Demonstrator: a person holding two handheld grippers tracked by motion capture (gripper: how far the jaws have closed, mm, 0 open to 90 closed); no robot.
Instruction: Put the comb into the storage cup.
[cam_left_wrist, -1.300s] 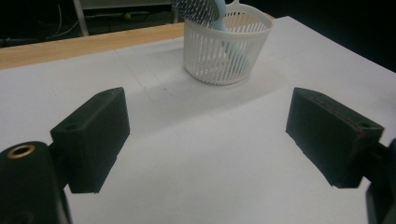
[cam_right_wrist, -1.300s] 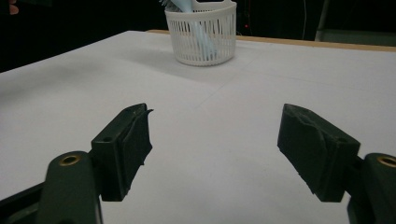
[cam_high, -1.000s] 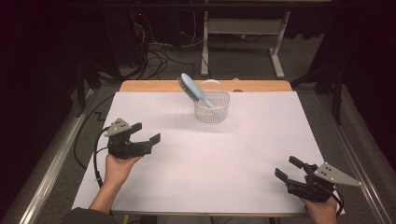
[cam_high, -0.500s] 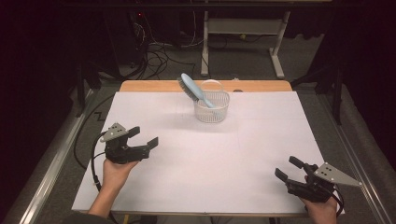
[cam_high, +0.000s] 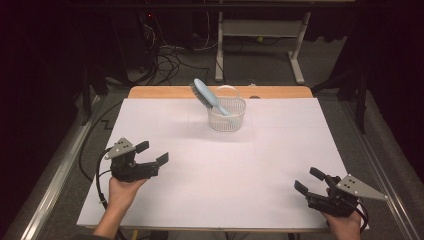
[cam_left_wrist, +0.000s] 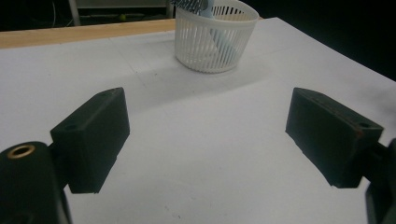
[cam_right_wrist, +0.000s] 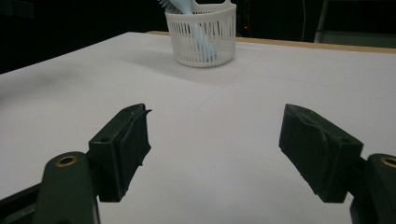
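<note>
Covering nearly the whole tabletop (cam_high: 280, 165), a plain white sheet leaves a strip of bare wood along the far edge, upper centre of the high view. Near that edge stands a white slatted basket (cam_high: 227, 116) with a pale blue brush (cam_high: 207, 96) leaning out to the upper left. The left claw (cam_high: 152, 154), lower left, and the right claw (cam_high: 309, 181), lower right, rest well apart from the basket — both spread wide, holding nothing. Behind, a dark room: tangled cables (cam_high: 167, 55) on grey floor, a white desk frame (cam_high: 260, 35).
</note>
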